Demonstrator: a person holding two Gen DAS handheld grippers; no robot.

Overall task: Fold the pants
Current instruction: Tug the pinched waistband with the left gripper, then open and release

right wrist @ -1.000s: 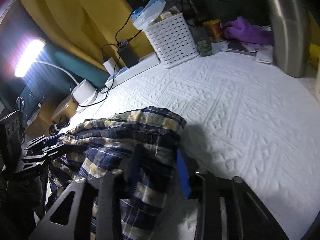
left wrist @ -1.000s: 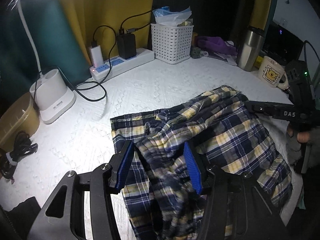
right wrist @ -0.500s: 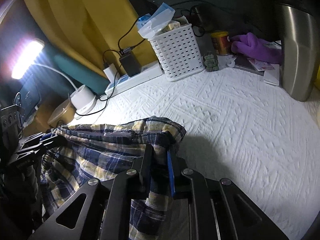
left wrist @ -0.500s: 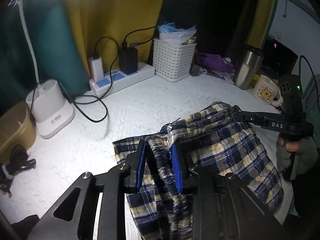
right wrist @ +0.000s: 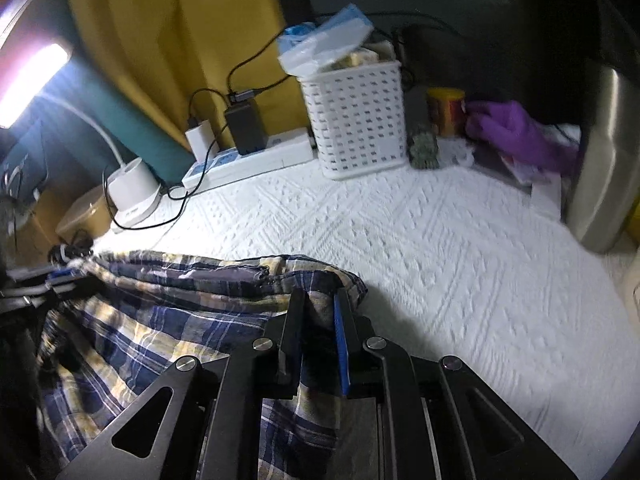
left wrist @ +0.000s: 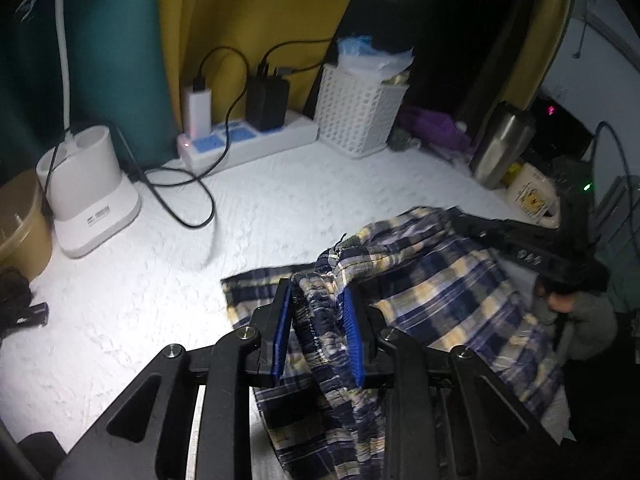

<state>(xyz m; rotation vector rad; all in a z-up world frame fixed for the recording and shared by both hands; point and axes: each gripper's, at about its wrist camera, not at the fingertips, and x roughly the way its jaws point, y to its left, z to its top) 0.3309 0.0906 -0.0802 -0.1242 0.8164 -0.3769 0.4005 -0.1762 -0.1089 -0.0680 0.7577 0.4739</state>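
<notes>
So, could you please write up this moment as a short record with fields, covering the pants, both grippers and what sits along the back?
garment: plaid pants, bunched, partly lifted off the white bedspread
left gripper: jaws shut on a gathered fold of the pants
right gripper: jaws shut on the pants' edge
fabric between grippers: spans from one to the other, sagging
back row: lamp base, power strip, white basket, steel tumbler
mug: beside the tumbler
fold state: not yet laid flat
</notes>
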